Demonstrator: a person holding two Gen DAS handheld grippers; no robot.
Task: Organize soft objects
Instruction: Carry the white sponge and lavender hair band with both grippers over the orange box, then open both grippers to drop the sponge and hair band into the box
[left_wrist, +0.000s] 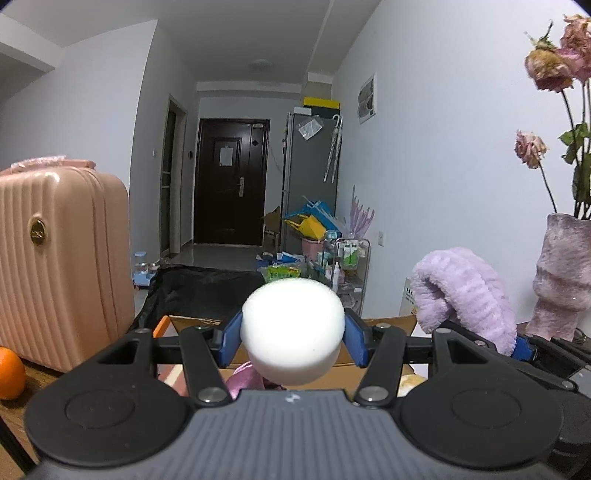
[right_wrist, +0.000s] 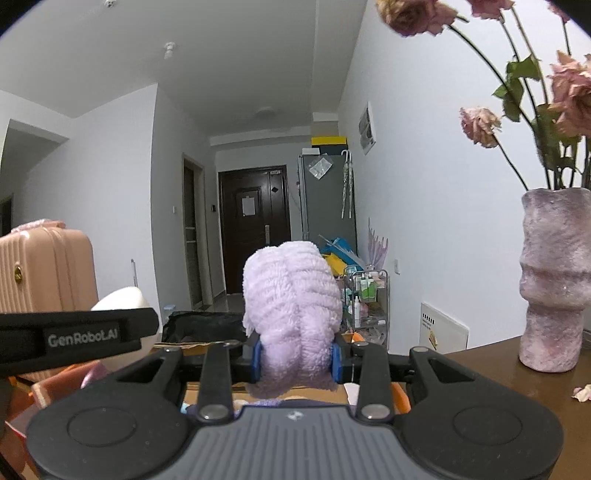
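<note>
White foam sponge (left_wrist: 291, 328) sits pinched in the left gripper (left_wrist: 291, 341) while the right gripper (right_wrist: 296, 356), at its 3 o'clock, clamps tight on a lilac plush cloth (right_wrist: 291, 306), both lifted above the desk (right_wrist: 517, 373), seemingly for carrying to the cardboard box (left_wrist: 384, 323) ahead.

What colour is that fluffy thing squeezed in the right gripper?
Pale lilac, with a ribbed, fuzzy pile. The fluffy cloth shows best in the right wrist view.
</note>
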